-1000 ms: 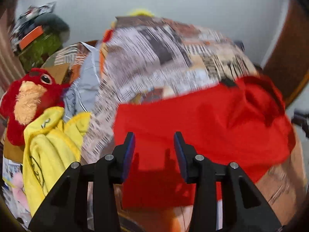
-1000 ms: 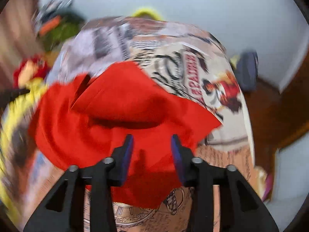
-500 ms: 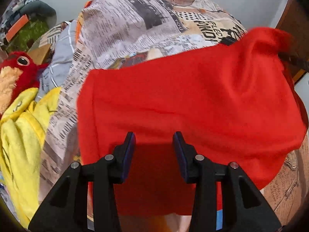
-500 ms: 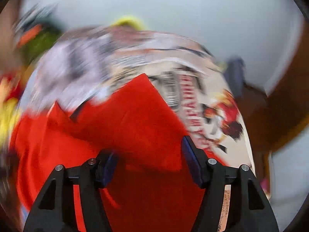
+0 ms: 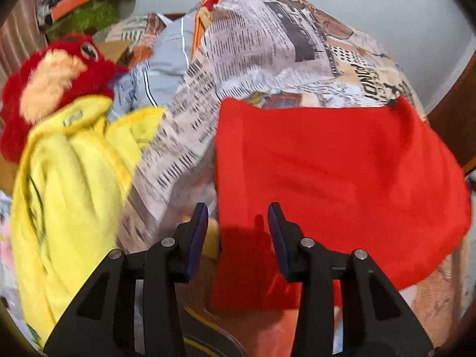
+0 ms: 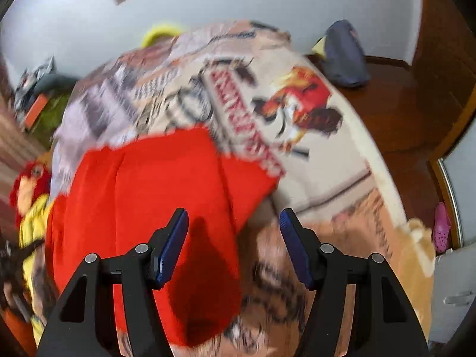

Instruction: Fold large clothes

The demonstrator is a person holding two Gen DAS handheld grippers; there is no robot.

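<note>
A red garment [image 5: 336, 172] lies folded on a bed covered with a newspaper-print sheet [image 5: 267, 44]. My left gripper [image 5: 238, 229] is open and empty, just above the garment's near left corner. In the right wrist view the same red garment [image 6: 142, 202] lies to the lower left. My right gripper [image 6: 235, 238] is wide open and empty above the garment's right edge. The right wrist view is blurred.
A yellow garment [image 5: 65, 178] and a red plush toy [image 5: 50, 80] lie left of the red one, with a grey striped shirt [image 5: 157, 71] behind. A dark blue bag [image 6: 345, 53] sits on the wooden floor at the right, and a pink shoe [image 6: 441, 226] near a door.
The red garment has settled flatter on the sheet. My left gripper shifted left toward its corner. My right gripper opened wider and moved back to the right.
</note>
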